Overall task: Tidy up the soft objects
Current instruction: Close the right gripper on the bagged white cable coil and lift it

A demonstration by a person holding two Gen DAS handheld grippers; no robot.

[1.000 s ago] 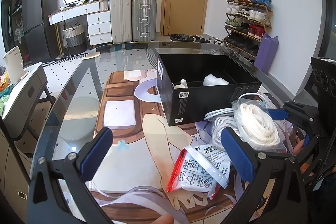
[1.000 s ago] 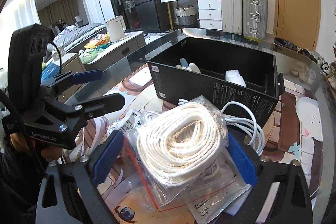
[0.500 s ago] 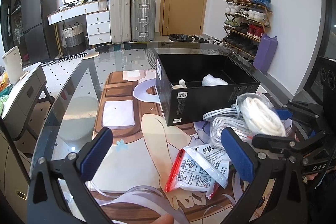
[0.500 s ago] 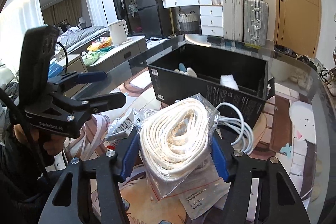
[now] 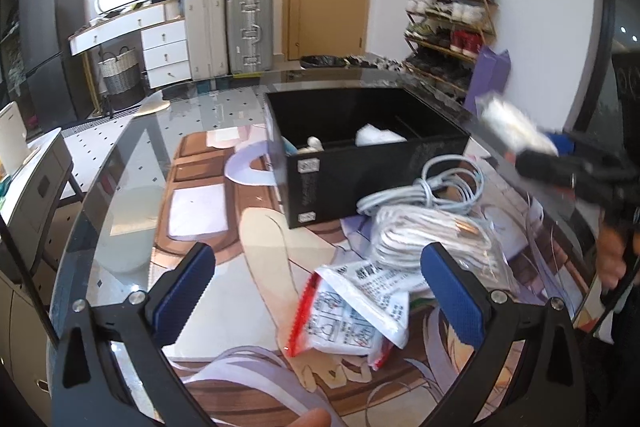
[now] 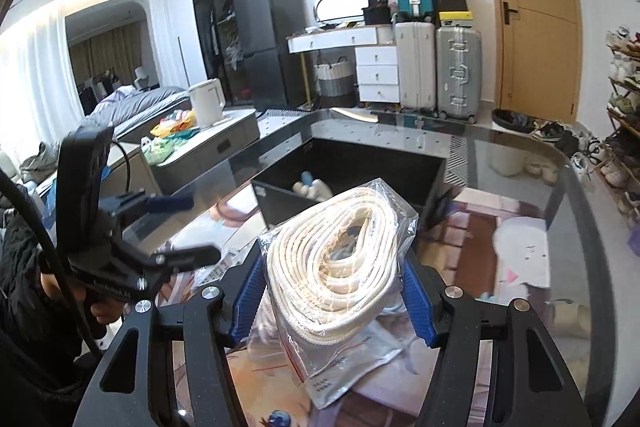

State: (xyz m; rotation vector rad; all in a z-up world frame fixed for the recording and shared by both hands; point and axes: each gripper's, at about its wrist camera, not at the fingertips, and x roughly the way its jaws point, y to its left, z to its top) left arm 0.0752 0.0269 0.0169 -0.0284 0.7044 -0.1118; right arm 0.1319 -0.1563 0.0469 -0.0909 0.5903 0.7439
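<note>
On my left side I am holding the left gripper (image 5: 316, 291) with its blue-padded fingers (image 5: 184, 287) spread wide and gripping nothing, low over the round glass tabletop (image 5: 120, 195) with the illustrated mat under it. Just ahead of it, a white printed plastic packet with a red zip edge (image 5: 352, 311) is lying on the glass, touching a clear bag of coiled white cord (image 5: 432, 239), with a loose coil of pale grey cable (image 5: 440, 187) resting against the open black rectangular box (image 5: 372, 171). Small white items are sitting inside that box. Moving right, I am pinching a clear plastic bag of coiled cream rope (image 6: 332, 267) between the blue pads of the right gripper (image 6: 332, 291), lifted off the table and hanging near the box's front right corner.
</note>
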